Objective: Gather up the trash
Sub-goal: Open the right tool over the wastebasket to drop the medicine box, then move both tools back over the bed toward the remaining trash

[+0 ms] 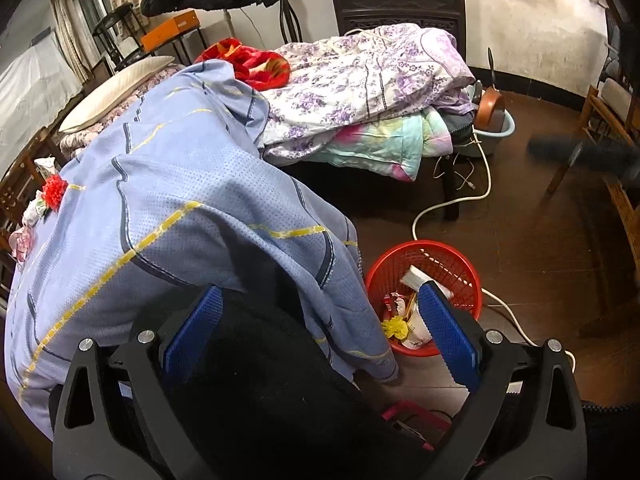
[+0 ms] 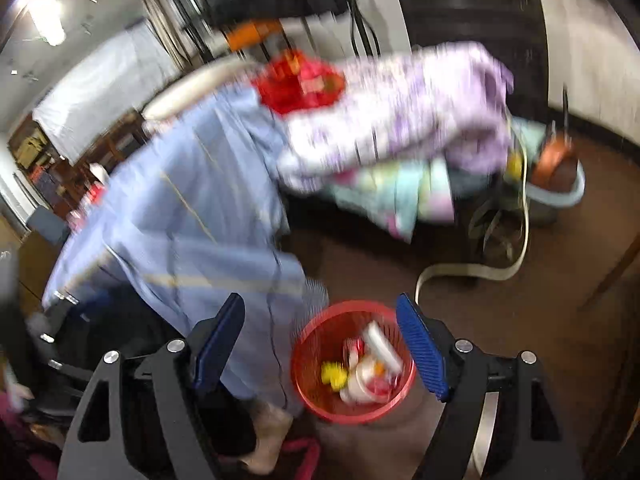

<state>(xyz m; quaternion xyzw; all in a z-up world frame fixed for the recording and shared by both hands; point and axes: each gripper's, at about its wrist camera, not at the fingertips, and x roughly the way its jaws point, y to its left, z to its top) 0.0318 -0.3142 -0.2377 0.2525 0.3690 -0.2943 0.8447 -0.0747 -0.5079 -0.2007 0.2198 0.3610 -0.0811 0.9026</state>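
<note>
Trash sits gathered in the red basket (image 1: 424, 300) on the brown floor, just beside the corner of the blue cloth (image 1: 160, 200) that drapes off the table: we can see a white carton (image 1: 424, 278), a yellow tuft (image 1: 394, 326) and some crumpled wrappers inside, piled against its mesh wall. We hold the right gripper (image 2: 320, 344) above that basket, pointing down into it, with its blue pads spread wide and nothing between them; the view is blurred, yet the gap is plain, and we judge this to be the pose of a drop, with the mouth of the basket lying right under the open fingers. We keep the left gripper (image 1: 320, 320) over the near edge of the table, its jaws also standing apart; a dark fabric fills the space between them, but the pads do not press on it, so we read it as holding nothing. More litter waits at the far left edge of the cloth, a red pom-pom (image 1: 54, 190) and some wrappers (image 1: 34, 210), which is probably where we go next
</note>
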